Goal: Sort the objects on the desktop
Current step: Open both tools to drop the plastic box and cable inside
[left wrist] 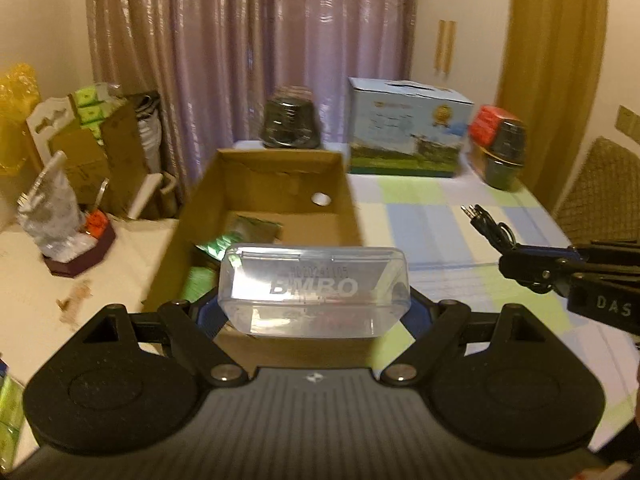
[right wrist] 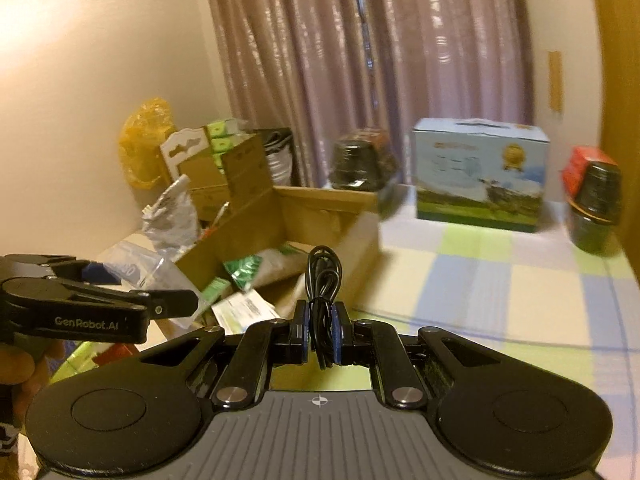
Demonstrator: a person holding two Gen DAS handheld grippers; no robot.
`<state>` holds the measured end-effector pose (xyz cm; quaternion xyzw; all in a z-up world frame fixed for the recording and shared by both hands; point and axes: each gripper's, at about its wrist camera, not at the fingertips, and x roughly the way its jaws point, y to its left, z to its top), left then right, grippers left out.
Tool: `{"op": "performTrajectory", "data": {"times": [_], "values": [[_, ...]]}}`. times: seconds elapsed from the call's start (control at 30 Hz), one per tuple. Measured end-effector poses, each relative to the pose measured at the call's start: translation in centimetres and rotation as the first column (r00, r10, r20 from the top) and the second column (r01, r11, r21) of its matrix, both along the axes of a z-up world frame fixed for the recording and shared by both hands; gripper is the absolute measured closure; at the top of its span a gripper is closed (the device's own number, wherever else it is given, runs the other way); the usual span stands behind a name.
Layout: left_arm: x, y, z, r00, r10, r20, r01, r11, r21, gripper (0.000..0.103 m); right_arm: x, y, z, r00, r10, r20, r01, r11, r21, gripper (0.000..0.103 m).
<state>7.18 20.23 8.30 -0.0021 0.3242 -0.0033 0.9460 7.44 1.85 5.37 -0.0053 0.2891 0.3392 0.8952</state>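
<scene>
Fingers of the left gripper (left wrist: pixel 314 312) clamp a clear plastic case (left wrist: pixel 314 290) by its two ends, holding it above the near edge of the open cardboard box (left wrist: pixel 276 184) that lies straight ahead. Green packets (right wrist: pixel 244 270) lie inside that box. Right of it, the right gripper (right wrist: pixel 320 334) pinches a coiled black cable (right wrist: pixel 322 276) upright between nearly closed fingers, over the checked desk (right wrist: pixel 500 292) beside the box.
</scene>
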Motion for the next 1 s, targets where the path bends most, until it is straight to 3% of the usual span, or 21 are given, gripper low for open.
{"op": "performTrajectory", "data": {"times": [0.2, 0.33, 0.67, 0.8, 0.83, 0.87, 0.93, 1.0], "values": [[4.6, 4.3, -1.3, 1.0, 0.0, -0.021, 0.0, 1.0, 0.025, 0.019, 3.6, 4.8, -0.6, 0.999, 0.032, -0.017, -0.033, 0.999, -0.01, 0.095], [7.0, 6.2, -2.9, 0.999, -0.004, -0.053, 0.004, 1.0, 0.005, 0.01, 5.6, 7.0, -1.4, 0.998, 0.046, -0.037, -0.047, 0.999, -0.02, 0.095], [5.4, 8.5, -3.8, 0.999, 0.022, -0.027, -0.023, 1.0, -0.02, 0.008, 7.3, 10.7, -3.0, 0.993, 0.095, -0.069, -0.097, 0.995, -0.028, 0.095], [4.6, 9.2, -3.7, 0.999, 0.044, -0.024, -0.044, 0.998, -0.033, 0.008, 7.6, 12.0, -2.9, 0.99, 0.132, -0.043, -0.133, 0.991, -0.018, 0.092], [4.4, 9.2, -3.7, 0.999, 0.049, -0.022, -0.05, 0.998, -0.032, 0.008, 7.6, 12.1, -2.8, 0.992, 0.126, -0.029, -0.127, 0.992, -0.028, 0.079], [4.2, 9.2, -3.6, 0.998, 0.052, -0.022, -0.052, 0.998, -0.031, 0.007, 7.5, 11.9, -2.7, 0.993, 0.113, -0.018, -0.113, 0.993, -0.027, 0.048], [3.8, 9.1, -3.5, 0.998, 0.06, -0.019, -0.06, 0.998, -0.033, 0.004, 7.2, 10.8, -2.4, 0.997, 0.082, 0.0, -0.082, 0.997, 0.01, 0.02], [3.2, 8.9, -3.4, 0.997, 0.07, -0.016, -0.07, 0.997, -0.041, 0.003, 6.9, 9.8, -2.2, 0.997, 0.071, -0.007, -0.071, 0.997, 0.008, 0.02]]}}
